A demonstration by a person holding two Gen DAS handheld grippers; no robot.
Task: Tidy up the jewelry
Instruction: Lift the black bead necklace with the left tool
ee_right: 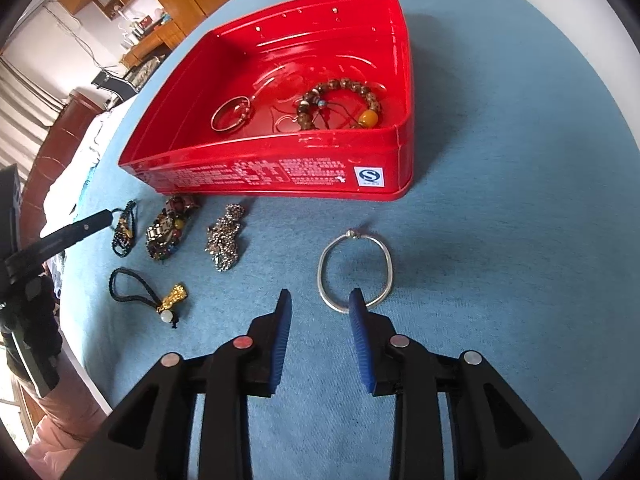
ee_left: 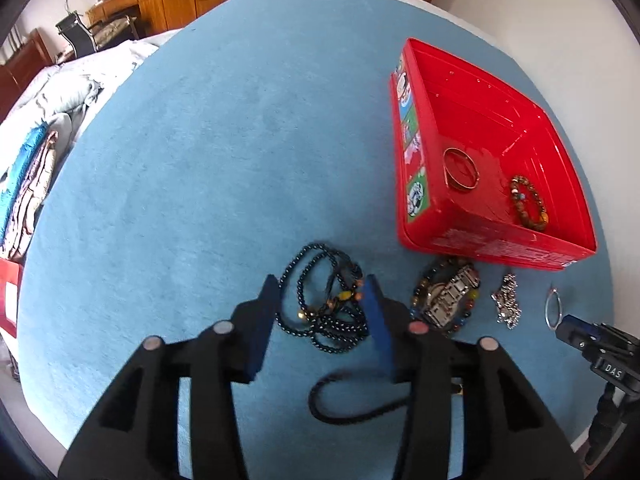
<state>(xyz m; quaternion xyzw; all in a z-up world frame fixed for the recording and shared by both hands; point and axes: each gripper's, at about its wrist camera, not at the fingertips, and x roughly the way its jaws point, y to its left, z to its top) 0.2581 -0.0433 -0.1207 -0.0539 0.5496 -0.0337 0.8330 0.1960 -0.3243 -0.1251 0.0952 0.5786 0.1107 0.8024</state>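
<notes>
Up front in the left wrist view, the left gripper [ee_left: 324,294] stands with its blue pads apart and nothing pressed between them, hanging over a tangle of dark beaded necklace [ee_left: 324,312] on the blue cloth [ee_left: 200,160]. A black cord loop [ee_left: 352,400] lies nearer the camera, partly under the right finger. Just beside the necklace sit a metal watch on a coloured bead bracelet [ee_left: 446,296], then a silver chain heap [ee_left: 507,300] and a thin silver bangle [ee_left: 553,307]. The red tin box [ee_left: 416,152] lies beyond them, already holding a gold bangle [ee_left: 460,168] and a brown bead bracelet [ee_left: 528,202]. The beaded necklace looks light and limp; a pinch across the bunched strands in the middle should lift it, though loose loops may trail or snag on neighbours

Over in the right wrist view, the right gripper [ee_right: 320,304] is parted and grips nothing; its right pad sits at the near rim of the silver bangle [ee_right: 354,266], the left pad outside the ring. That bangle looks stiff, smooth and slippery, so closing across the near rim is the likely hold. A cord charm with a gold figure [ee_right: 174,298] lies left, and the box [ee_right: 280,176] is just beyond
</notes>
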